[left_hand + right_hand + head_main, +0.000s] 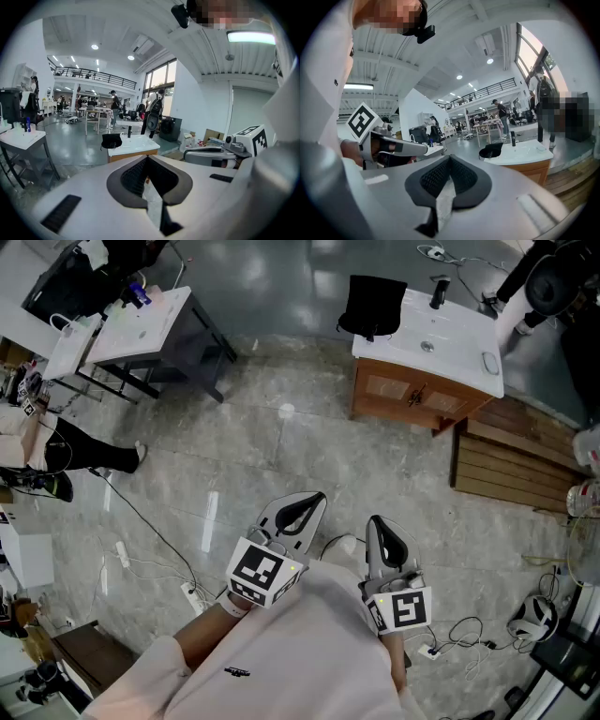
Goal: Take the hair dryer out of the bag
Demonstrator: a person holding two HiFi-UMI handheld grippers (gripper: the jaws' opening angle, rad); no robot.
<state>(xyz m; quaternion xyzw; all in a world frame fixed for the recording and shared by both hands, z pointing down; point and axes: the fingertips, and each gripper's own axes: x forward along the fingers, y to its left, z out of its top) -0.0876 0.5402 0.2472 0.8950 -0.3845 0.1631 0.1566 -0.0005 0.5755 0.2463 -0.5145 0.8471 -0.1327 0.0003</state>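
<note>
A black bag (373,304) sits on the left end of a white-topped wooden table (450,338) across the floor, far from both grippers. It also shows as the bag (111,140) in the left gripper view and as the bag (491,150) in the right gripper view. A dark upright item (439,289) stands beside it. No hair dryer is visible. My left gripper (317,497) and right gripper (375,521) are held close to my body over the floor, side by side. Both are shut with nothing in them: left gripper (146,159), right gripper (449,158).
A second white table (141,324) with bottles stands at the far left. Wooden slats (511,460) lie on the floor right of the wooden table. Cables and a power strip (192,596) run across the floor near me. A person's leg (89,457) reaches in at the left.
</note>
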